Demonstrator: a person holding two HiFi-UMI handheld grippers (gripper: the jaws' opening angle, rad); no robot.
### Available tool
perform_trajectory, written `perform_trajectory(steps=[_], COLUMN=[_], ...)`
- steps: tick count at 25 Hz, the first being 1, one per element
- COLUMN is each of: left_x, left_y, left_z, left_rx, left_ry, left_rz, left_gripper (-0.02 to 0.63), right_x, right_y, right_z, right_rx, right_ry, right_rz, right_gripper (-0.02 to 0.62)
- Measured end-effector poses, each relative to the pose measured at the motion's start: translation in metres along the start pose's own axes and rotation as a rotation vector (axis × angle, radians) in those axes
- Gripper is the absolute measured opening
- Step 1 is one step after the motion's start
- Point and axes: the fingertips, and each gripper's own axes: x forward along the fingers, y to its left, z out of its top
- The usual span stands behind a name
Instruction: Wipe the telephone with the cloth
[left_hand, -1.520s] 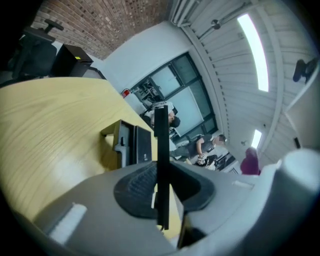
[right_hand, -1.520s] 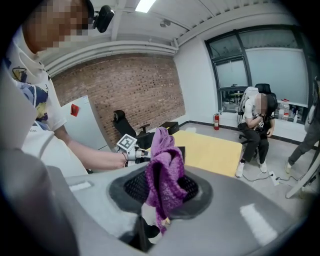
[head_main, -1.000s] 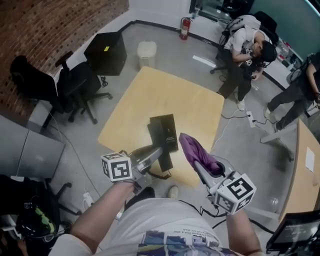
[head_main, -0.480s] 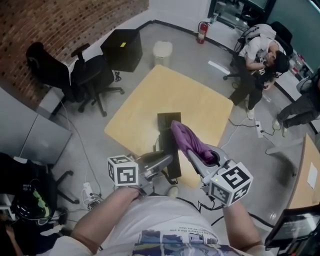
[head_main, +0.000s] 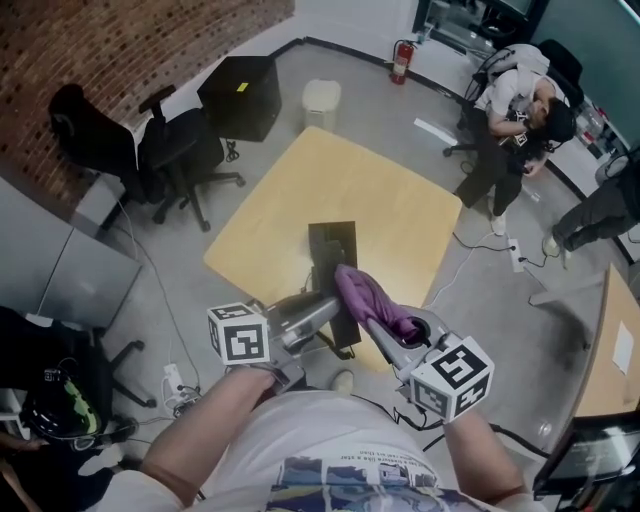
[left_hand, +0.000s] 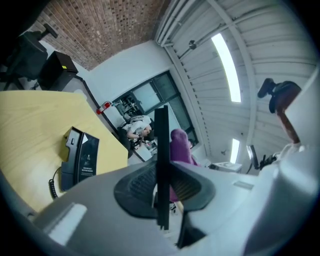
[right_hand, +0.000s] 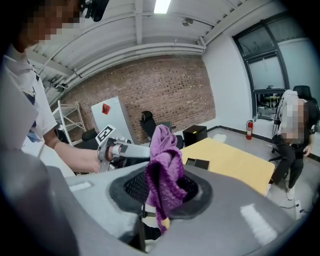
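Beyond both pairs of jaws lies a pale yellow, square wooden worktop (head_main: 300, 190), its near edge just under them. On it, ahead and to the left of the left jaws, a black telephone (left_hand: 82, 157) lies flat with its handset in the cradle and its coiled cord trailing toward the near edge. From the right jaws the same telephone shows a little way ahead, just past the cloth and to its right.

Between the left jaws stands a thin black flat panel (left_hand: 161, 150), seen edge-on and rising well past the tips. The left gripper (head_main: 325, 310) points level over the worktop's near edge, and its jaws are closed on this panel, both pads pressed against it.

Between the right jaws sits a crumpled purple knitted cloth (right_hand: 162, 165). The right gripper (head_main: 385, 335) tilts downward, jaws clamped on the cloth's lower part. The free end stands up past the tips and folds over. Seen from the left jaws, the cloth hangs just beyond the panel and to its right. Whether the two touch cannot be told. The cloth is clear of the telephone.
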Motion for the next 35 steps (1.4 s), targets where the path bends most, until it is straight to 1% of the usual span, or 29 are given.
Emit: perform_trajectory(steps=[7, 10, 13, 19, 24, 28, 35], left_x=[0.003, 0.006, 0.007, 0.01, 0.012, 0.011, 0.004], left_y=[0.007, 0.008, 0.011, 0.013, 0.014, 0.015, 0.023], left_z=[0.027, 0.034, 0.037, 0.032, 0.023, 0.02, 0.034], left_rx=[0.01, 0.013, 0.007, 0.008, 0.01, 0.007, -0.01], left_ry=[-0.021, -0.022, -0.016, 0.017, 0.04, 0.05, 0.025], left_rz=[-0.023, -0.029, -0.033, -0.045, -0.064, -0.073, -0.083], left_gripper=[0.084, 0.084, 0.084, 0.084, 0.084, 0.084, 0.084], right_x=[-0.005, -0.009, -0.011, -0.004, 0.019, 0.033, 0.043], right_y=[0.004, 0.003, 0.003, -0.003, -0.013, -0.011, 0.001], right_z=[-0.029, -0.034, -0.023, 0.035, 0.061, 0.063, 0.042], right_rx=[0.014, 0.005, -0.003, -0.051, -0.063, -0.06, -0.034], right_ry=[0.072, 0.094, 0.08, -0.013, -0.027, -0.006, 0.048], right_rz=[-0.009, -0.011, -0.017, -0.043, -0.065, -0.06, -0.046], right_gripper=[0.084, 0.084, 0.084, 0.084, 0.084, 0.084, 0.084])
